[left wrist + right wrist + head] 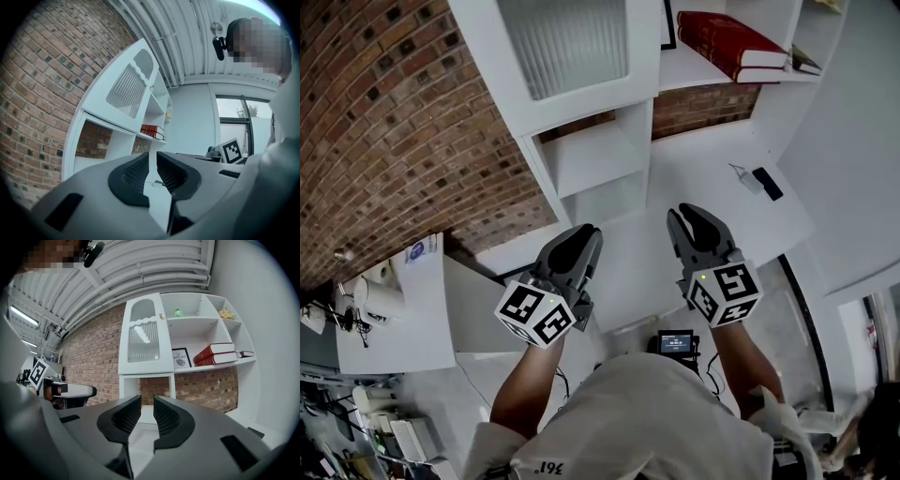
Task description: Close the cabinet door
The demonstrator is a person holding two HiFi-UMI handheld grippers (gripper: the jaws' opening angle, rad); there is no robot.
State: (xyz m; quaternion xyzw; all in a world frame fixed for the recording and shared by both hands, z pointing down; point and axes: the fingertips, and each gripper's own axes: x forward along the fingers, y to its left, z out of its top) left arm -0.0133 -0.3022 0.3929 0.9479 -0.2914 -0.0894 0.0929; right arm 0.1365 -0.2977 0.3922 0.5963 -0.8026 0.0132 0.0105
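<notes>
head view: the white cabinet door with a ribbed glass panel (567, 42) is at 12 o'clock, in the upper part of a white shelf unit (600, 159) set against a red brick wall (394, 122). two red hardback books (731, 42) lie on a shelf at 1 o'clock. the left tongs (578, 234) and right tongs (694, 216) are side by side at the centre, well apart from the door and aimed at the unit's open lower compartments. a small dark device (766, 183) lies on a white ledge (712, 159) at 2 o'clock, and a cluttered white table (394, 319) sits at 8 o'clock.

left gripper view: the unit is seen at a slant, with the door at 11 o'clock. only this view shows a window (234, 126), at 3 o'clock. the left tongs are slightly spread, with nothing between them.

right gripper view: the unit is seen square-on. the door fills its upper left column and looks flush with the frame. only here do a framed picture (180, 358), a small green object (178, 312) and a yellow object (227, 314) show on the shelves. the right tongs stand a little apart and empty; their grey body covers the unit's foot.
</notes>
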